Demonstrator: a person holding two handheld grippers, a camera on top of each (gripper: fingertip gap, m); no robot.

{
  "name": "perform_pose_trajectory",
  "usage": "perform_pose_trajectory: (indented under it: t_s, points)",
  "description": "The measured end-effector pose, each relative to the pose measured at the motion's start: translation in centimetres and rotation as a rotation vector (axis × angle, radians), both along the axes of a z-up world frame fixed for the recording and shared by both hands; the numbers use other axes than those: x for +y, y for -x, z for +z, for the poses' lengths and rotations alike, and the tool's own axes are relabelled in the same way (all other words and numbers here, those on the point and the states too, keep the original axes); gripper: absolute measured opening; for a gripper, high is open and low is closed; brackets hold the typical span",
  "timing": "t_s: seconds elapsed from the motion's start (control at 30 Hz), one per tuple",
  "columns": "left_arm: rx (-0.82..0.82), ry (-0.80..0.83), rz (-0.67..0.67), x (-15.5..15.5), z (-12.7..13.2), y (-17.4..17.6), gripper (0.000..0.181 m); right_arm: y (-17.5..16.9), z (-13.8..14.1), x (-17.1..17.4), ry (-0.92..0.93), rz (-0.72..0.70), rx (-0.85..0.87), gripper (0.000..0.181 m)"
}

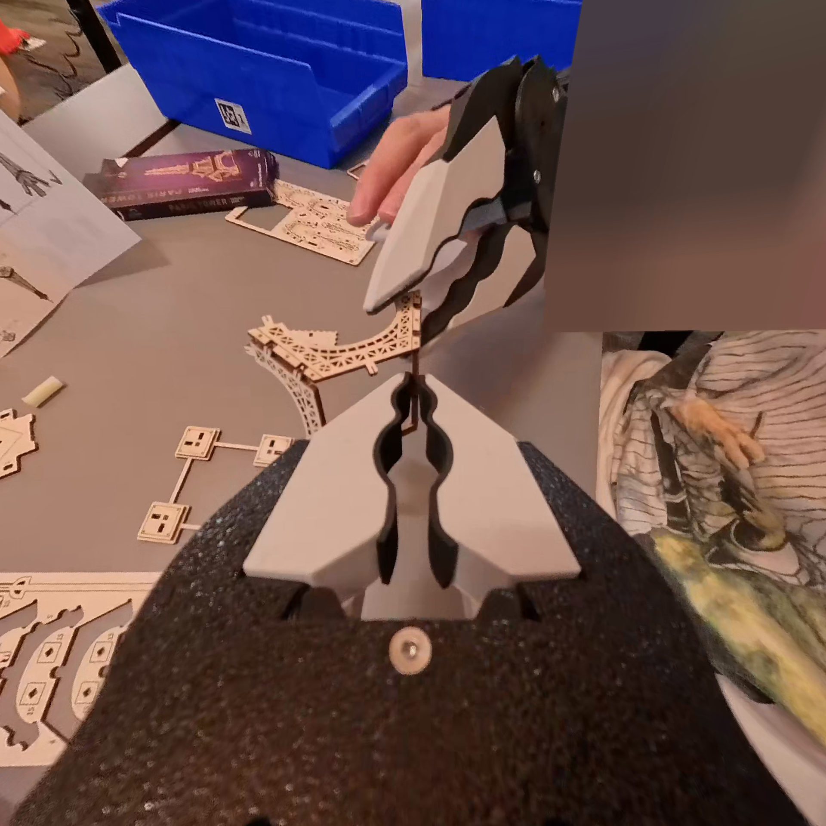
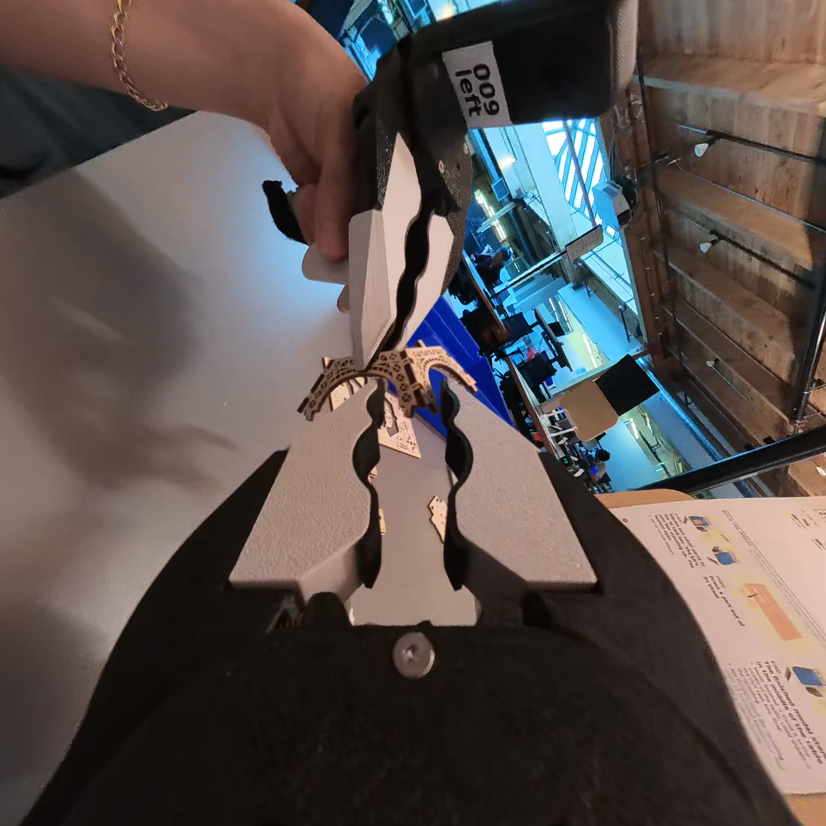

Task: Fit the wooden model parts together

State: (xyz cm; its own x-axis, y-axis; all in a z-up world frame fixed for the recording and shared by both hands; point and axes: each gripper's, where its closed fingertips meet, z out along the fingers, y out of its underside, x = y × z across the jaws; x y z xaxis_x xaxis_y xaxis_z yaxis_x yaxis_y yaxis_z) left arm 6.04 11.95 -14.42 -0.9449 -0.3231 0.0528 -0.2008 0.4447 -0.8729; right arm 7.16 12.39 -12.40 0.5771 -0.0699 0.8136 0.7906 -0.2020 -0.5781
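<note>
The partly built wooden tower model [image 1: 357, 348], pale lattice arches and legs, hangs above the grey table [image 1: 179, 313]. My left gripper [image 1: 413, 384] is shut on a thin edge-on panel of the model. In the right wrist view it comes down from above [image 2: 386, 348] onto the model [image 2: 398, 371]. My right gripper [image 2: 413, 393] has its jaws apart, with a leg of the model between the tips. In the left wrist view it reaches in from the upper right [image 1: 400, 319] at the arch's top end.
Blue bins [image 1: 268, 76] stand at the back. A purple box [image 1: 187, 183], punched wooden sheets [image 1: 308, 223] [image 1: 53, 648], linked square parts [image 1: 196, 442], a small cream block [image 1: 42, 391] and instruction sheets [image 1: 44, 214] [image 2: 737, 625] lie around. A person's patterned clothing [image 1: 715, 447] is at the right. The tips of both grippers are at nearly the same place.
</note>
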Motion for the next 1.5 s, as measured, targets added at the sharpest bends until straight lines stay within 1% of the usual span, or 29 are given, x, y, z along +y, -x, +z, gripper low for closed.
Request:
perform_pose_trajectory:
  t_s: [0.1, 0.2, 0.27, 0.37, 0.5, 0.6, 0.63, 0.67, 0.77, 0.83, 0.87, 0.93, 1.03, 1.13, 1.27, 1.3, 1.43, 1.5]
  points:
    - [0.022, 0.004, -0.008, 0.0, -0.2, 0.1, 0.000, -0.1, -0.2, 0.0, 0.020, -0.016, -0.025, 0.018]
    - [0.062, 0.025, -0.009, 0.1, -0.2, 0.0, 0.000, -0.3, -0.4, 0.1, 0.034, -0.038, -0.047, 0.019]
    - [0.100, 0.038, -0.012, 0.3, -0.4, 0.0, 0.000, -0.3, -0.8, 0.2, 0.044, -0.034, -0.024, 0.024]
    - [0.164, 0.066, -0.024, 0.4, -0.5, 0.1, 0.000, -0.4, -1.1, 0.2, 0.053, -0.034, 0.020, 0.014]
    - [0.241, 0.120, -0.012, 0.4, -0.5, -0.1, 0.000, -1.0, -1.5, 0.0, 0.075, -0.059, 0.035, 0.015]
    - [0.332, 0.187, -0.015, 0.2, -0.3, -0.1, 0.000, -1.1, -1.3, 0.1, 0.065, -0.083, -0.034, 0.035]
    - [0.354, 0.193, -0.021, 0.2, -0.4, 0.0, 0.000, -1.1, -1.4, 0.2, 0.073, -0.086, -0.054, 0.039]
    - [0.365, 0.197, -0.018, 0.3, -0.5, -0.1, 0.000, -1.1, -1.5, 0.2, 0.077, -0.091, -0.074, 0.039]
    - [0.415, 0.230, -0.022, 0.3, -0.5, -0.1, 0.000, -1.1, -1.8, 0.3, 0.097, -0.092, -0.055, 0.031]
    - [0.453, 0.253, -0.022, 0.4, -0.5, -0.1, 0.000, -1.1, -1.4, 0.3, 0.062, -0.092, -0.041, 0.026]
    - [0.470, 0.262, -0.019, 0.5, -0.6, -0.2, 0.000, -0.9, -1.3, 0.2, 0.058, -0.079, -0.027, 0.020]
    - [0.499, 0.298, -0.019, 0.5, -0.5, -0.4, 0.000, -0.9, -1.2, 0.2, 0.047, -0.070, 0.007, 0.013]
    - [0.533, 0.337, -0.026, 0.7, -0.4, -0.6, 0.000, -1.1, -1.3, 0.2, 0.051, -0.072, 0.073, 0.012]
    - [0.551, 0.372, -0.043, 0.7, -0.1, -0.5, 0.000, -1.2, -0.8, 0.1, 0.014, -0.070, 0.103, 0.013]
    - [0.562, 0.404, -0.045, 0.9, 0.2, -0.7, 0.000, -1.8, -0.4, -0.4, -0.011, -0.092, 0.101, 0.016]
    - [0.566, 0.411, -0.048, 0.9, 0.3, -0.7, 0.000, -1.7, -0.4, -0.4, -0.007, -0.088, 0.094, 0.011]
    - [0.564, 0.400, -0.035, 0.9, 0.0, -0.9, 0.000, -1.9, -0.8, -0.4, 0.026, -0.109, 0.043, 0.010]
    - [0.560, 0.402, -0.034, 1.0, 0.1, -1.0, 0.000, -2.0, -0.8, -0.4, 0.040, -0.120, 0.055, 0.009]
